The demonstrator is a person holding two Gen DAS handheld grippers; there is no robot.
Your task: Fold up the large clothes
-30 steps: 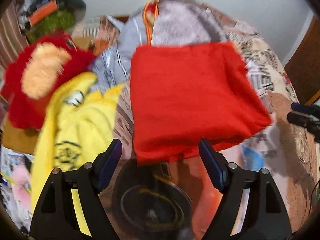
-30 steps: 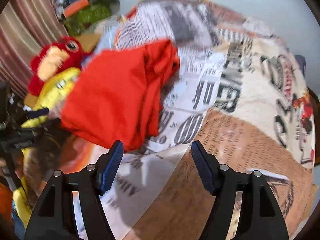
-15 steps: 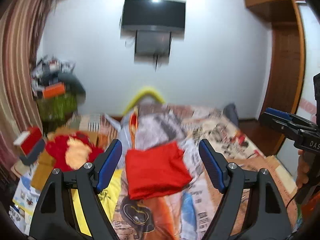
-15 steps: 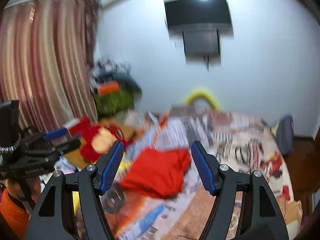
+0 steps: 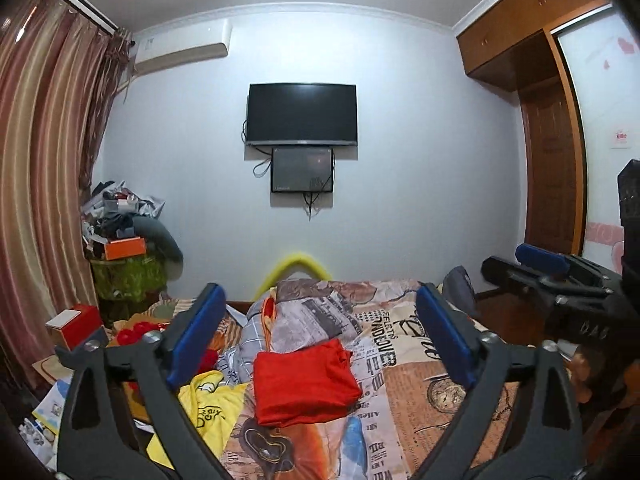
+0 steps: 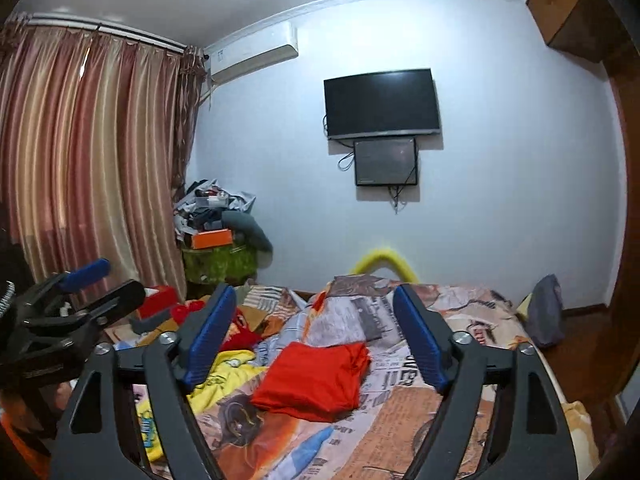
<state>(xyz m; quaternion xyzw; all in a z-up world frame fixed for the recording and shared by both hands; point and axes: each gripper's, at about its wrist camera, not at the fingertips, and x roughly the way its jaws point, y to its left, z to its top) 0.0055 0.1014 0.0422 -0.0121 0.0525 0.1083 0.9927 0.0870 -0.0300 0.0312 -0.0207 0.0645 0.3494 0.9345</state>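
Observation:
A red garment (image 5: 302, 384) lies folded into a neat rectangle on the patterned bedspread (image 5: 404, 380); it also shows in the right wrist view (image 6: 316, 378). My left gripper (image 5: 320, 336) is open and empty, raised well above and back from it. My right gripper (image 6: 314, 334) is open and empty, also held high and away from the bed. Each gripper shows at the edge of the other's view: the right gripper (image 5: 540, 264) at the right, the left gripper (image 6: 84, 284) at the left.
A yellow garment (image 5: 210, 404) and a red plush toy (image 6: 192, 312) lie left of the red garment. A grey striped cloth (image 5: 308, 320) lies behind it. A cluttered stand (image 5: 124, 264), curtains (image 6: 80, 160), a wall TV (image 5: 302, 114) and a wooden wardrobe (image 5: 556, 168) surround the bed.
Both grippers have risen and pulled back from just above the red garment, tilting up toward the far wall. The folded red garment stays on the bed.

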